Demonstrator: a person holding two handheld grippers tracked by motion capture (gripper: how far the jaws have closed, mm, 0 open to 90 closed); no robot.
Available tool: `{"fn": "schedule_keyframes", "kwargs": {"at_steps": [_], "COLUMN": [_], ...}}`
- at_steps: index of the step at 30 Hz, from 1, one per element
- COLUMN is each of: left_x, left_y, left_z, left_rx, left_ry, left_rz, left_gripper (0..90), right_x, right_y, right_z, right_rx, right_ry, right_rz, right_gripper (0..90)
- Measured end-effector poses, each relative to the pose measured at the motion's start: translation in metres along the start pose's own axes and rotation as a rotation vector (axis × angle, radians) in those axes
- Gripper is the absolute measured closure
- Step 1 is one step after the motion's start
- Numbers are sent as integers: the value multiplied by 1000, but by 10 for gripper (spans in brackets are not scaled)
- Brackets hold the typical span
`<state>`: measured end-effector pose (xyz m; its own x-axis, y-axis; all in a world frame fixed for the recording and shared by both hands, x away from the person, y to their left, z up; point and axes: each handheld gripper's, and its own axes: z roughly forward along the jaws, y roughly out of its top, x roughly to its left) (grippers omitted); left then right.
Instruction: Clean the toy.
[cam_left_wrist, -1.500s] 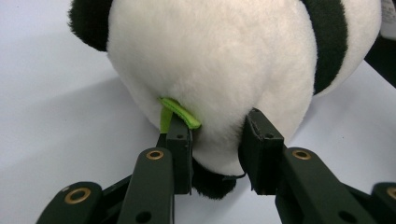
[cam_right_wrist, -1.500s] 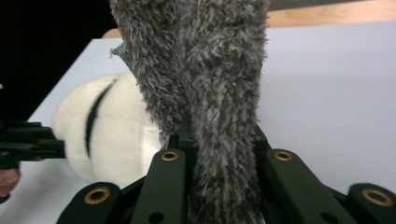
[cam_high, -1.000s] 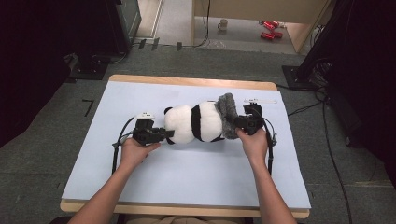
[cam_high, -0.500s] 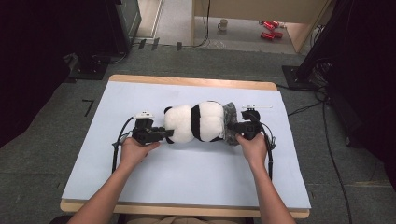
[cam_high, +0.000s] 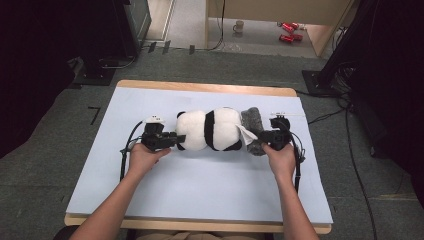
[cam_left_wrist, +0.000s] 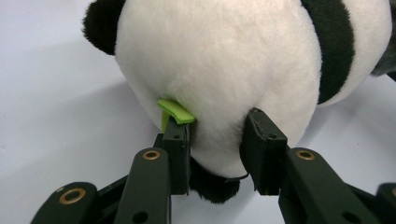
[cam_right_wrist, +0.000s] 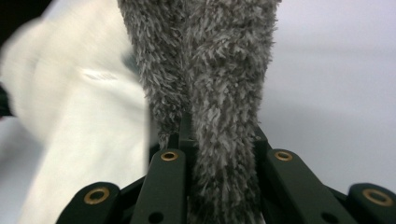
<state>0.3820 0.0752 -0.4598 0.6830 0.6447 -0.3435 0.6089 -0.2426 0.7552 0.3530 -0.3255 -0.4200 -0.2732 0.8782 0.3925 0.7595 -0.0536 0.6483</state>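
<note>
Two grippers are on the job, and I have both clamped on soft things at the middle of the table (cam_high: 150, 200). With the panda (cam_high: 210, 129) as my landmark: it lies on its side on the pale blue tabletop, white body with black bands, stretched left to right across the table. My left gripper (cam_high: 172, 139) sits at the panda's left end, its jaws pressed into the white plush there; in the left gripper view the panda (cam_left_wrist: 224, 70) bulges between the two pads, a small green tag (cam_left_wrist: 175, 112) sticks out against one jaw, and a black patch of plush shows just below the pinched part. My right gripper (cam_high: 260, 136) sits at the panda's right end, jaws closed tight on a grey fuzzy cloth (cam_high: 252, 122) that touches the panda's end. In the right gripper view the grey cloth (cam_right_wrist: 210, 93) rises straight up from between the jaws, with a blurred white piece (cam_right_wrist: 84, 140) beside it; I cannot tell what that piece is.
</note>
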Motion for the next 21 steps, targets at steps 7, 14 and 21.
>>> {"fn": "schedule_keyframes", "kwargs": {"at_steps": [7,14,21], "left_x": [-1,-2,-1], "left_y": [0,0,-2], "left_z": [-1,-2,-3], "left_rx": [-5,-14,-32], "left_ry": [2,2,-13], "left_rz": [16,31,67], "left_gripper": [630,606,485], "right_x": [18,45,53], "right_y": [11,14,7], "right_z": [-20,-21,0], "right_rx": [-59,-40,17], "right_ry": [58,133,109], "right_rz": [-39,-89,-140], "right_gripper": [767,766,754]}}
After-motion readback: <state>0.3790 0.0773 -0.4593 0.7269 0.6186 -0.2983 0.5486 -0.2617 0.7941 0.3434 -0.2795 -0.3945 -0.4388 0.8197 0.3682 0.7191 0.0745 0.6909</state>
